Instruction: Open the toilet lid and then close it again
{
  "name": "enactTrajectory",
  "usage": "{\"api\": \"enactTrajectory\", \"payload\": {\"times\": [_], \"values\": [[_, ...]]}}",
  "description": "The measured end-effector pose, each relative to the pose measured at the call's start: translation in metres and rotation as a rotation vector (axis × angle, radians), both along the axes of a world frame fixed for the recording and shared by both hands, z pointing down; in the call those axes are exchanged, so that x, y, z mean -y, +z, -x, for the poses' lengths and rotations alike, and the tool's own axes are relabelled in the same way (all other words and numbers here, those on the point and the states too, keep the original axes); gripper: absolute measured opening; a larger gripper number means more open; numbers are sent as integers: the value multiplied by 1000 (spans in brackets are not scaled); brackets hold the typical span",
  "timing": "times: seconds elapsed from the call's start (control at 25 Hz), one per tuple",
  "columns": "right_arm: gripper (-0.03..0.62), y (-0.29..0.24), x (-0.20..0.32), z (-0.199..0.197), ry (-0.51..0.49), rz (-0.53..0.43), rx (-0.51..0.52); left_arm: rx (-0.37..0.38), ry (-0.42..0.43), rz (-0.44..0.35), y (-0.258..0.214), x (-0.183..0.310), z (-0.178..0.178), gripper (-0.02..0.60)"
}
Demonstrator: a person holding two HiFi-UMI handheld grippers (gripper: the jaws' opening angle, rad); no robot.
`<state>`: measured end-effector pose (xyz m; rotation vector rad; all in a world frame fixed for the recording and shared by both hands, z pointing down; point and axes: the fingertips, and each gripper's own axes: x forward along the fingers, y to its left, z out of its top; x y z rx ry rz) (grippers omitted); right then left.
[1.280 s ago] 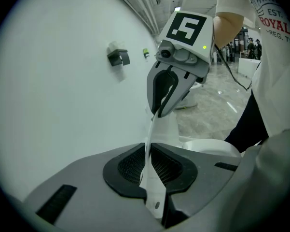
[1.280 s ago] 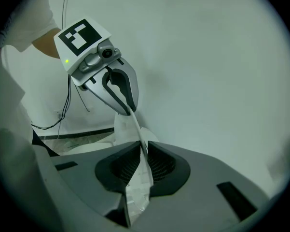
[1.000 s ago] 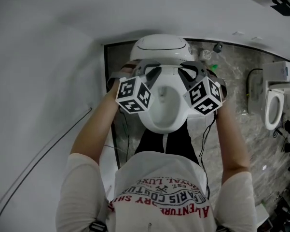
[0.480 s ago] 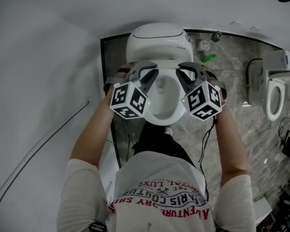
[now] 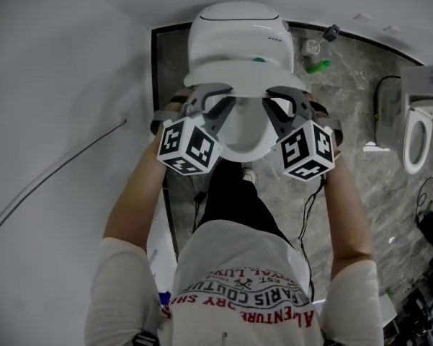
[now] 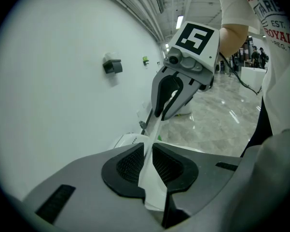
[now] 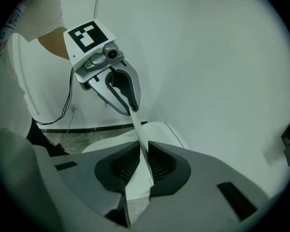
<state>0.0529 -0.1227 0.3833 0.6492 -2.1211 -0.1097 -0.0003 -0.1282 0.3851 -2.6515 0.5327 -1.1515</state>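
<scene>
Between the two marker cubes in the head view, the left gripper (image 5: 210,101) and the right gripper (image 5: 287,101) reach forward side by side, each biting the near rim of the toilet lid (image 5: 238,76), which hangs partly raised over the bowl (image 5: 238,132); the bowl's open mouth shows in the gap between the two tools, and the toilet's rounded back unit (image 5: 234,27) lies just past their tips. Well off to the right gripper's outer side, on the grey stone floor (image 5: 346,164), stands a second toilet (image 5: 418,139), and a small green item (image 5: 317,67) lies beyond that gripper's tip. Seen from the left gripper view, the left gripper (image 6: 148,158) has the lid's thin white edge (image 6: 153,190) running straight between its ribbed pads; the jaws are opening, yet set narrow, with both pads against the edge. Further along that same edge the right gripper (image 6: 163,111) pinches it, with a white wall (image 6: 62,105) to the left. Seen from the right gripper view, the right gripper (image 7: 144,161) has its jaws drawn narrow onto the lid's edge (image 7: 137,185), pads pressing both faces, while the left gripper (image 7: 128,105) clamps the rim farther on, above the toilet's white body (image 7: 161,132).
</scene>
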Motion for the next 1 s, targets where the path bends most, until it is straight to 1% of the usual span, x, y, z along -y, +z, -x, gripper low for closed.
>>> {"api": "enactTrajectory", "payload": {"times": [0.16, 0.32, 0.6, 0.72, 0.84, 1.0], "values": [[41, 10, -24, 1, -14, -22, -16, 26, 2, -21, 9, -24, 1, 60], [41, 21, -44, 4, -37, -3, -30, 36, -10, -26, 20, -44, 4, 60], [41, 46, -87, 6, -76, 11, -57, 24, -34, -1, 44, -86, 5, 75], [41, 61, -106, 10, -88, 2, -68, 29, -45, -11, 60, -105, 8, 80], [46, 76, -123, 12, -93, 14, -76, 51, -52, -25, 75, -123, 10, 83], [53, 95, -143, 13, -104, 44, -93, 66, -70, 11, 94, -142, 11, 92]]}}
